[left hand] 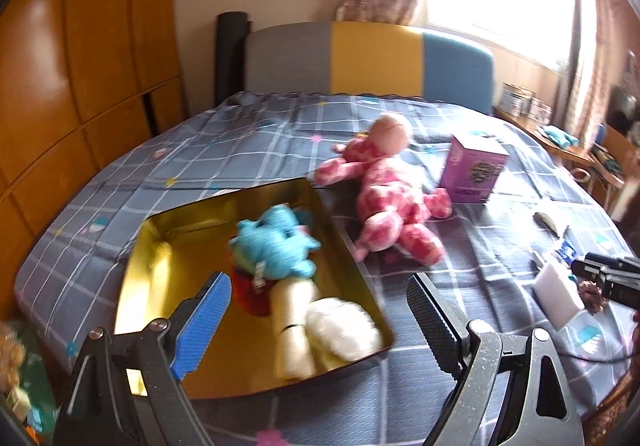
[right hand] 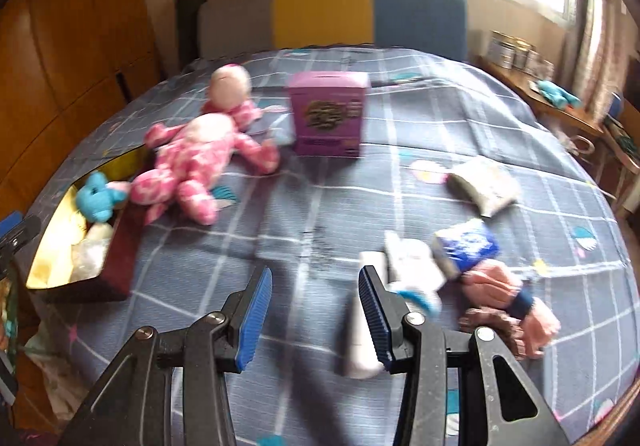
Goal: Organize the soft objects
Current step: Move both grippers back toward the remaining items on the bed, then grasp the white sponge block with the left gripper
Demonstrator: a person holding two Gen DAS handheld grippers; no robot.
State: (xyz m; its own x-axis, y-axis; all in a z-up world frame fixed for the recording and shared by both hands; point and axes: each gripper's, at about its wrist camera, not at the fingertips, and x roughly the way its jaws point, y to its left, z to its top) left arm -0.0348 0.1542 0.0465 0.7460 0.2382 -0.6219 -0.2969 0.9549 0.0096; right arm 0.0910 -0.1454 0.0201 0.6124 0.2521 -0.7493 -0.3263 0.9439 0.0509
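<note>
A gold-lined box [left hand: 160, 246] lies on the bed and holds a blue plush [left hand: 276, 246], a red item, a cream roll [left hand: 294, 310] and a white fluffy item [left hand: 342, 328]. My left gripper [left hand: 320, 310] is open and empty above the box's near right part. A pink spotted plush [left hand: 392, 202] lies right of the box; it also shows in the right wrist view [right hand: 192, 162]. My right gripper [right hand: 316, 310] is open and empty above the bedsheet. Right of it lie a white sock [right hand: 412, 266], a blue and white packet [right hand: 466, 246] and pink gloves [right hand: 504, 298].
A purple carton [right hand: 328, 114] stands behind the pink plush. A grey pouch [right hand: 484, 186] lies on the right of the checked sheet [right hand: 320, 198]. A headboard [left hand: 372, 58] stands at the back, a wooden wardrobe [left hand: 80, 46] on the left, a cluttered side table [right hand: 560, 102] on the right.
</note>
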